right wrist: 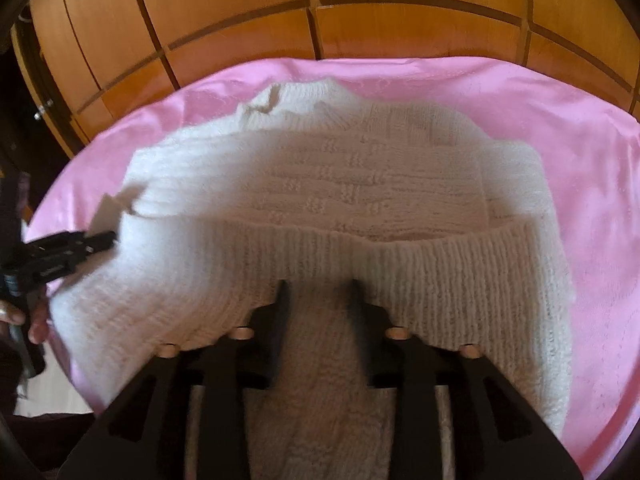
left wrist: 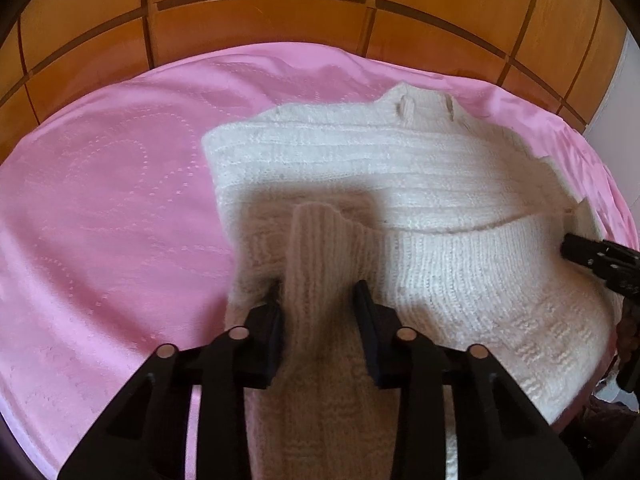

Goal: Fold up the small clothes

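Left gripper (left wrist: pixel 318 294) grasping white sweater (left wrist: pixel 400 168) sleeve; right gripper (right wrist: pixel 318 292) released over its hem.

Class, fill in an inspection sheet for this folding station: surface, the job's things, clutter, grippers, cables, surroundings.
Surface: pink patterned bedspread, smooth.
Job's things: cream knitted sweater, hem folded up over the body.
Clutter: nothing seen.
Grippers: left gripper with a knit fold between its jaws, grip unclear; right gripper over the ribbed hem, jaws apart.
Cables: nothing seen.
Surroundings: orange wooden panelled headboard behind the bed.
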### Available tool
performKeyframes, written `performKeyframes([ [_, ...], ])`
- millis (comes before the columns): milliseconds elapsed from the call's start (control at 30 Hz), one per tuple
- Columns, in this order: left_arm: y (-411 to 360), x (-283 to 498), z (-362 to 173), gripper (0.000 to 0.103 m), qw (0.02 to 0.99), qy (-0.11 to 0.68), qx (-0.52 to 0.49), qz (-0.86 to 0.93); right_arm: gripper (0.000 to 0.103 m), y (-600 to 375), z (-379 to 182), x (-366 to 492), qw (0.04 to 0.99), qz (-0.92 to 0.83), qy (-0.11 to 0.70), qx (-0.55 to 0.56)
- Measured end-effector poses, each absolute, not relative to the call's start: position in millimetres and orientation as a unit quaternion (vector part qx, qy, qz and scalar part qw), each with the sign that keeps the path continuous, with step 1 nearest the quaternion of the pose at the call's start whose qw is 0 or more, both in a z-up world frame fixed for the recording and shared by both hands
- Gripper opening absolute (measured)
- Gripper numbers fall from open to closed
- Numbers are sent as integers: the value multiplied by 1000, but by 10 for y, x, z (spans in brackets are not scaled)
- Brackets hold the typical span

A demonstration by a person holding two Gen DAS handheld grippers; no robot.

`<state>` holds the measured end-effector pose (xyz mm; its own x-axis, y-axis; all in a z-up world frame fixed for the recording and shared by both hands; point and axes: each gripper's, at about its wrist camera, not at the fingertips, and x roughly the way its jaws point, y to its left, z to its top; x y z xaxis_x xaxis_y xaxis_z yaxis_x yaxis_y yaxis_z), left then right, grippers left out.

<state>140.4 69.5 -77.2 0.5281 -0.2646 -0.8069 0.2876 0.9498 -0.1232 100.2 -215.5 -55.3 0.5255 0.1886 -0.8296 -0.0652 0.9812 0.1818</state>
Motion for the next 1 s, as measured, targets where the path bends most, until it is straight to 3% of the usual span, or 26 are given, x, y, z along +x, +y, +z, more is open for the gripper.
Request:
performKeyframes([
  [33, 684, 1406, -772, 26, 874, 459, 15, -159, 53, -2191, -498, 973, 874, 72, 475, 70],
  [67, 673, 1404, -770, 23, 874, 459, 18, -159, 55, -2222, -450, 950, 878, 70, 469, 73],
  [233, 602, 1371, -749, 13, 876, 453, 35, -162, 55, -2555, -224, 794, 892, 32, 445, 66],
  [500, 584, 1330, -702, 9, 880, 445, 40, -159, 55, -3058, -368, 712, 884, -42, 458, 82],
  [533, 589, 1321, -691, 9, 881, 444, 39, -159, 53, -3051, -423, 723, 881, -47, 464, 76],
  [633, 615, 1263, -634, 7, 885, 434, 34, -166, 26, -2992, -530, 716, 876, -58, 476, 47],
  [800, 650, 1211, -596, 7, 887, 426, 36, -172, 26, -3036, -542, 709, 879, -52, 470, 66],
  [900, 679, 1219, -588, 14, 886, 428, 23, -179, 38, -3081, -517, 713, 880, -57, 466, 73],
  [967, 728, 1231, -564, 33, 886, 425, 5, -184, 40, -3067, -501, 716, 881, -55, 465, 71],
  [1000, 742, 1225, -555, 35, 887, 422, 3, -185, 40, -3051, -505, 718, 880, -52, 467, 67],
])
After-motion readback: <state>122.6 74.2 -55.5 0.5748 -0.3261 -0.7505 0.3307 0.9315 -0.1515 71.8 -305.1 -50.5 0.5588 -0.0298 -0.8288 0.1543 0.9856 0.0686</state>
